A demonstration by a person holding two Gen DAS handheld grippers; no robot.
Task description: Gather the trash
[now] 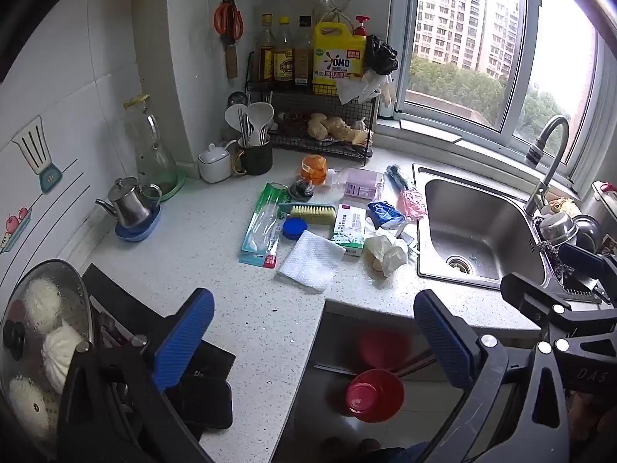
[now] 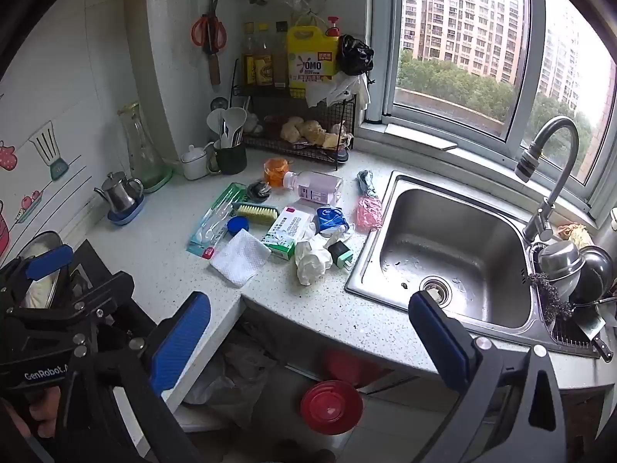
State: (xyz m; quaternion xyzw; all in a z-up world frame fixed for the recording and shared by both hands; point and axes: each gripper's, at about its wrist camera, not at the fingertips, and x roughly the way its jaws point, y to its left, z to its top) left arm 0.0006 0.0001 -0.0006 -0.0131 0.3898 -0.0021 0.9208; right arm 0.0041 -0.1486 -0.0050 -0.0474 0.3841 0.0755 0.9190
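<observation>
1. Left gripper [image 1: 314, 341], blue-padded fingers spread and holding nothing, hangs over the speckled white countertop's front edge [image 1: 270, 332].
2. Crumpled white tissue wad [image 2: 310, 260] lies just beside the steel sink [image 2: 455, 247], amid clutter.
3. Right gripper [image 2: 308, 343], fingers spread and holding nothing, partly hides the red bin [image 2: 331, 407] below.

"OMO" on yellow detergent jug [image 1: 338, 56]; "GenRobot" on left claw [image 2: 46, 376] body.
</observation>
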